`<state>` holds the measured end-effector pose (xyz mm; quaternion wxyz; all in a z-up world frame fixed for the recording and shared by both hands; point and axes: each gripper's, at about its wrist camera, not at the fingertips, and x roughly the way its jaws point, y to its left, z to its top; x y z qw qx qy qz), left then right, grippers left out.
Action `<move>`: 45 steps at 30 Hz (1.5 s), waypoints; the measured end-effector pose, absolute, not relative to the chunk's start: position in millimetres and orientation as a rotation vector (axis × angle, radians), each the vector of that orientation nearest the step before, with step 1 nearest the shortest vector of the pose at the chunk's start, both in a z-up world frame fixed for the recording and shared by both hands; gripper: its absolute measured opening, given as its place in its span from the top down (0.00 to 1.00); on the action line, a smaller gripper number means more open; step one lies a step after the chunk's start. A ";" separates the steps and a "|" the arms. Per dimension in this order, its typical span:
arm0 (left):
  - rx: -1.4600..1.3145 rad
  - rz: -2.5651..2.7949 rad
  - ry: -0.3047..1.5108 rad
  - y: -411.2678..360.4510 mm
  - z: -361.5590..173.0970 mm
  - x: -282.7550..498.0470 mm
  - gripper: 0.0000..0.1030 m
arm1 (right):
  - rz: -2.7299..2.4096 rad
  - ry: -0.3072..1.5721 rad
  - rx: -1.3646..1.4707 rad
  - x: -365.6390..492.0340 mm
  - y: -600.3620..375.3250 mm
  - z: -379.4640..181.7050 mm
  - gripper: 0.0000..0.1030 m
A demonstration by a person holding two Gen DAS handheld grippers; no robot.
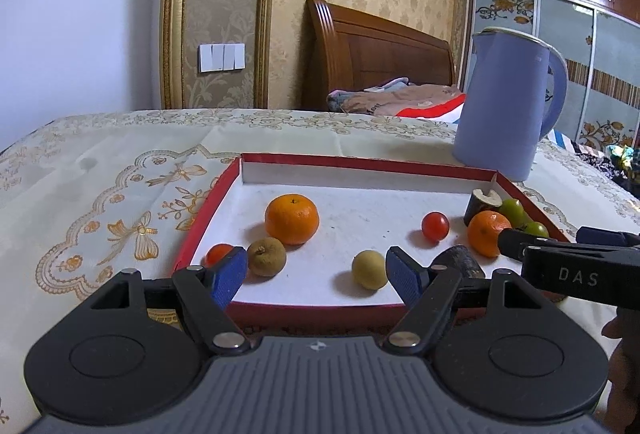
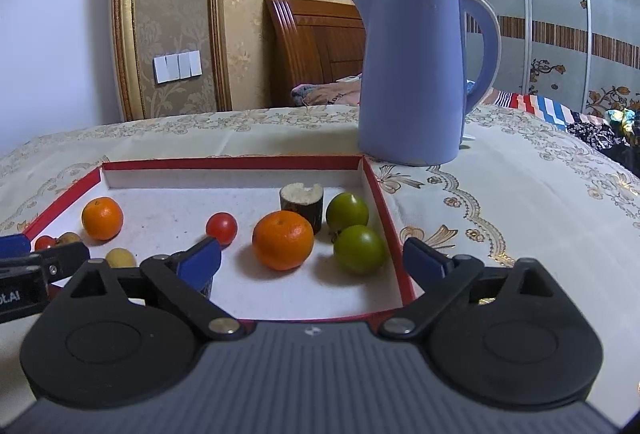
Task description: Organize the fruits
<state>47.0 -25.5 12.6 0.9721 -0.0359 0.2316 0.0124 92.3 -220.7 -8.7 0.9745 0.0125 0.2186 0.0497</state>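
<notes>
Here the left gripper [image 1: 316, 276] sits at the bottom of the left wrist view with its jaws spread wide and nothing between them. The right gripper [image 2: 312, 260] sits low in the right wrist view, and its jaws are spread wide too, holding nothing.

The fruits lie in a red tray [image 1: 208, 214] with a white floor, in the middle of both views. In the left wrist view a big orange [image 1: 292, 219] sits left of the middle. A brown fruit [image 1: 266, 256] lies just below it, near a small red tomato [image 1: 218, 253] by the left blue pad. A yellow fruit [image 1: 369, 269] lies low in the middle.

In the right wrist view a second orange [image 2: 283, 240] sits in the middle, with another red tomato [image 2: 221, 228] to its left. Two green fruits [image 2: 347, 212] [image 2: 359, 249] sit to its right, close together. A dark cut chunk [image 2: 301, 203] stands just behind them.

A blue kettle [image 2: 412, 74] stands on the surface [image 2: 500, 194] behind the tray
</notes>
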 end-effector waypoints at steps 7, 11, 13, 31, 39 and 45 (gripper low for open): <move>-0.107 0.029 0.468 -18.0 13.5 37.3 0.26 | 0.132 0.429 0.062 73.7 -228.9 -6.7 0.03; -0.100 0.032 0.464 -17.6 14.0 30.2 0.26 | 0.150 0.438 0.079 67.6 -231.9 -7.8 0.03; -0.094 0.029 0.459 -18.7 14.1 27.1 0.26 | 0.158 0.449 0.073 66.0 -231.2 -9.0 0.03; -0.034 0.031 0.452 -28.7 13.6 23.0 0.26 | 0.161 0.451 0.057 62.5 -229.1 -9.5 0.03; -0.030 0.034 0.451 -29.3 13.6 22.2 0.26 | 0.161 0.451 0.054 62.4 -228.6 -9.8 0.02; -0.038 0.036 0.453 -28.0 14.2 23.0 0.26 | 0.160 0.454 0.054 62.3 -228.5 -9.9 0.02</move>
